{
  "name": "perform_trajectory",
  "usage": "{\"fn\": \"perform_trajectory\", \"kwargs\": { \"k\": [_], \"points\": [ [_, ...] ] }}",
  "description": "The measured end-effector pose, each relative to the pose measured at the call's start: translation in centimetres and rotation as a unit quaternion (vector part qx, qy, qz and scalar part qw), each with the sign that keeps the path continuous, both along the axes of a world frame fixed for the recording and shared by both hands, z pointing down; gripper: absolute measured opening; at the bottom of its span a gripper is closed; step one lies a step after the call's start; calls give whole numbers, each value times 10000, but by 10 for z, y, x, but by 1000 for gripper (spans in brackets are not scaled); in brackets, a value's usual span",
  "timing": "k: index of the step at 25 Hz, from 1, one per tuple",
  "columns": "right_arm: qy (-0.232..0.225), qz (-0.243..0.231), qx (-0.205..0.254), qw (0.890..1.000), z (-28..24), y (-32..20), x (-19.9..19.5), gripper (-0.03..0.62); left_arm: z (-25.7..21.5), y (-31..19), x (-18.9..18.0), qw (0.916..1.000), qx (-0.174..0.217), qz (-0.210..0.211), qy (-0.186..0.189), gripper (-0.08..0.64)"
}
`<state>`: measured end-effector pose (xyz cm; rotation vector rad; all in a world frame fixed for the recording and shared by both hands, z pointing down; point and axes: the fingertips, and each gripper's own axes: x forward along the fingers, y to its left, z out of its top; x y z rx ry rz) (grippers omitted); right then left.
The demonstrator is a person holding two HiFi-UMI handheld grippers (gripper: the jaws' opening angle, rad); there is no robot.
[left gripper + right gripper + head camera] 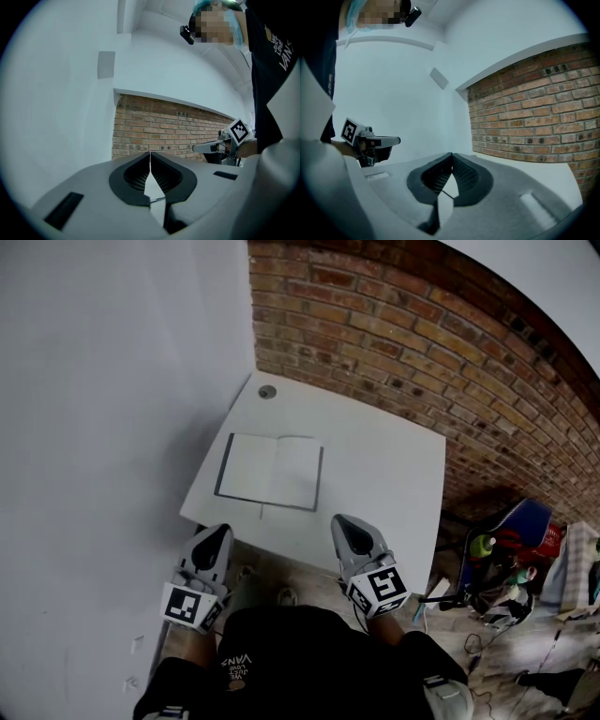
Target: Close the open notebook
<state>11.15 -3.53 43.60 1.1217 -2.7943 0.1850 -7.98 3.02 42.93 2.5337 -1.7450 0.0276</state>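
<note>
Left tool (216, 534) and right tool (345, 524), tips together, empty; open notebook (272, 470) ahead, well apart.

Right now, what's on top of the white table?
An open notebook, blank pages up, and a round grommet near the far corner. The tabletop beneath the notebook is covered.

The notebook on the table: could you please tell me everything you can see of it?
The notebook lies open and flat on the white table, towards its left side. Two pale, blank-looking pages meet at a centre crease; a dark cover shows as a thin border. A marker ribbon trails from the spine's near end. Only the table touches it.
</note>
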Motion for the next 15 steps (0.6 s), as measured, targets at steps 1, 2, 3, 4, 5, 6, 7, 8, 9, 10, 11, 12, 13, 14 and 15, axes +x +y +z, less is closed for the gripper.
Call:
{"fn": "perform_trajectory", "kwargs": {
  "k": [1,2,3,4,5,6,7,8,9,10,11,12,13,14,15],
  "points": [
    [2,2,-4,10000,2,-3,0,-2,1,-3,-1,10000,-30,-8,-6,5],
    [4,9,-1,10000,3,-6,-1,-3,2,-7,-1,10000,-62,-1,-21,5],
    [4,25,-1,10000,5,-9,-2,-3,3,-11,-2,10000,-87,17,-32,5],
    [4,50,-9,10000,6,-13,-3,-3,4,-16,-3,9999,-108,35,-20,5],
    [0,82,-21,10000,7,-17,-4,-2,5,-21,-4,9999,-130,51,8,5],
    [-9,118,-32,9999,7,-20,-5,-2,6,-27,-6,9999,-148,75,27,5],
    [-19,157,-38,9999,7,-24,-6,-2,6,-33,-7,9998,-151,117,25,5],
    [-25,199,-48,9998,7,-27,-8,-2,6,-39,-9,9998,-143,170,13,5],
    [-25,241,-65,9997,7,-31,-9,-2,4,-46,-10,9997,-133,221,7,5],
    [-24,284,-82,9996,6,-35,-10,-3,2,-53,-10,9996,-114,276,21,5],
    [-22,328,-88,9994,5,-40,-11,-2,1,-59,-10,9994,-86,339,46,5],
    [-20,373,-81,9993,3,-45,-12,-3,-1,-66,-10,9991,-65,405,61,5],
    [-15,415,-69,9991,2,-50,-13,-2,-2,-72,-10,9989,-55,472,58,5],
    [-9,456,-59,9989,2,-55,-15,-3,-4,-79,-10,9986,-57,534,35,5],
    [-4,494,-56,9988,2,-59,-17,-2,-4,-86,-12,9982,-70,589,2,5]
  ]
}}
